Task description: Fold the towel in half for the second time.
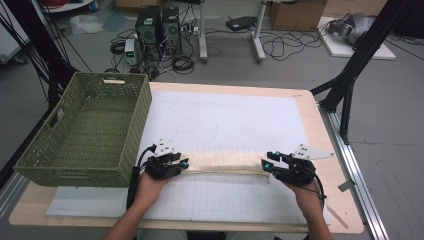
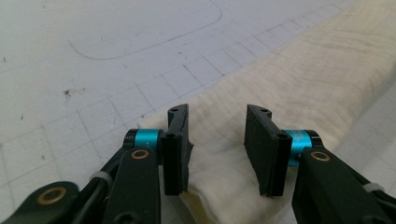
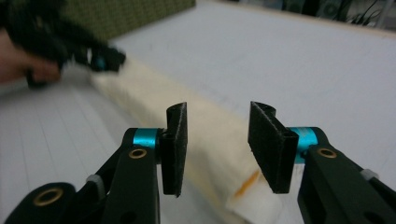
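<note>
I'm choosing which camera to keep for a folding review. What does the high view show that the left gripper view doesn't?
High view alone: the green basket at the table's left, the person's forearms, the right gripper at the cloth's other end. Left gripper view alone: the gap between each open jaw and the cloth's folded edge, a curved line drawn on the mat. Both: the cream folded cloth, the gridded mat and the left gripper.

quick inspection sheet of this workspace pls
surface: wooden table under a white gridded mat
job's things: cream folded cloth lying flat in a long strip
clutter: green woven basket at the table's left edge, nothing seen inside
grippers: left gripper and right gripper open, one at each cloth end, fingers astride it
cables: black lead trailing from the left gripper
surroundings: computer towers, floor cables, cardboard box
</note>
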`<state>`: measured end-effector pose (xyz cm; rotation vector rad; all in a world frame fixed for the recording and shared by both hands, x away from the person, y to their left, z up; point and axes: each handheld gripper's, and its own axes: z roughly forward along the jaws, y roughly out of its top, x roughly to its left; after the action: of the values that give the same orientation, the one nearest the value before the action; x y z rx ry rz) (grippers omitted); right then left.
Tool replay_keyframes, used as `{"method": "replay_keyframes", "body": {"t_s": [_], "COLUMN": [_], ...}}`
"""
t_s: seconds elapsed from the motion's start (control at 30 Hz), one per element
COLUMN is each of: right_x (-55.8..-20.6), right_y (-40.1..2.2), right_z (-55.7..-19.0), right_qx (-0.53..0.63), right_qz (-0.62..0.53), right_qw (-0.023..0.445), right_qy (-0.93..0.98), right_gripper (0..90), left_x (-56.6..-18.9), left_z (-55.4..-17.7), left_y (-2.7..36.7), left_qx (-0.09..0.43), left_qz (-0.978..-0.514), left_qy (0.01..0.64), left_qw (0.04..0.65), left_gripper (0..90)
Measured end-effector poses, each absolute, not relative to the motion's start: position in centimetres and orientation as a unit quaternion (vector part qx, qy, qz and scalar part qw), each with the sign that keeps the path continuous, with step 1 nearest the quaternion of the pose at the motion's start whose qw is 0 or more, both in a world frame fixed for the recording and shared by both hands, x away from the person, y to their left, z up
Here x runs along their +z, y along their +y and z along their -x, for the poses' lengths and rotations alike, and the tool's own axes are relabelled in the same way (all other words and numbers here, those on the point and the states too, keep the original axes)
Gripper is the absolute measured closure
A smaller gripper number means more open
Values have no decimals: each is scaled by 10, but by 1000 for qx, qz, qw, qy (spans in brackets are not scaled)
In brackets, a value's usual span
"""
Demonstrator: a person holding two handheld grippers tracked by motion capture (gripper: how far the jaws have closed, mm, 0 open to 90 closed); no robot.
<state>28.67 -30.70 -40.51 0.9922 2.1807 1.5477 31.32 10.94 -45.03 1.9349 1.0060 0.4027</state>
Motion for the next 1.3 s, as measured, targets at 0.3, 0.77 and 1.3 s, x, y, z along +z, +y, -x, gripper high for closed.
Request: {"method": "replay_keyframes", "body": {"t_s": [0.3, 0.77, 1.3], "right_x": [-427, -447, -449], "right_y": [-240, -273, -280], "right_z": [-303, -301, -298], "right_qx": [445, 384, 372], "right_qz": [-358, -395, -404], "right_qw": [157, 186, 205], "right_qy": [806, 814, 810], "right_gripper": [595, 574, 540], "left_x": [-451, -451, -434], "left_z": [-314, -314, -300], "left_y": [111, 108, 124], "left_qx": [157, 169, 134], "left_qz": [-780, -786, -751], "left_qy": [409, 412, 398], "left_qw": [448, 430, 510], "left_gripper": [622, 701, 703]}}
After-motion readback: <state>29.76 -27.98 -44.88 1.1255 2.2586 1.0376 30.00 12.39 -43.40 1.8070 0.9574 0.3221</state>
